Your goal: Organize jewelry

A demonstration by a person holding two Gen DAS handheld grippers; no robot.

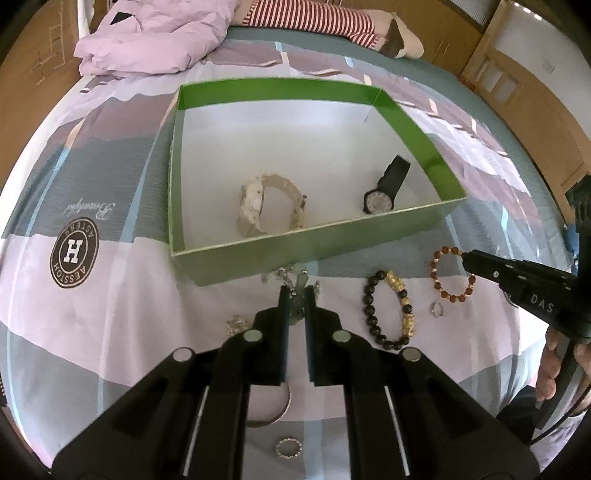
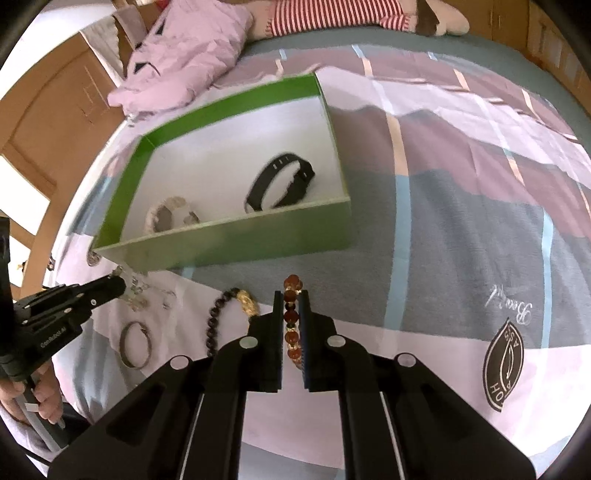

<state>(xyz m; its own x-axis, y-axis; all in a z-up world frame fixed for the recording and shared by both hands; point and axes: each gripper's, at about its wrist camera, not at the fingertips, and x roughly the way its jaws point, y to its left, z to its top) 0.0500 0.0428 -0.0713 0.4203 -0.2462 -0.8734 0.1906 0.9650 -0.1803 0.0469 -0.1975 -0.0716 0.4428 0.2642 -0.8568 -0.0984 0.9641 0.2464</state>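
My left gripper [image 1: 297, 295] is shut on a silver charm bracelet [image 1: 282, 274] lying on the bedspread just in front of the green box [image 1: 295, 240]. In the right wrist view the same gripper [image 2: 118, 286] reaches in from the left. My right gripper [image 2: 290, 297] is shut on a red-brown bead bracelet [image 2: 290, 315], with beads filling the gap between its fingers. In the left wrist view it [image 1: 466, 260] pinches that bracelet [image 1: 445, 294] at its far right side. Inside the box [image 2: 240, 240] lie a white watch [image 1: 258, 206] and a black watch [image 1: 384, 192].
On the bedspread lie a black and gold bead bracelet [image 1: 369, 295], a small silver ring [image 1: 437, 308], a silver bangle [image 2: 127, 350], a sparkly ring [image 1: 288, 448] and a crystal piece [image 1: 236, 325]. A pink duvet [image 1: 147, 44] and a striped plush toy [image 1: 314, 14] lie beyond the box.
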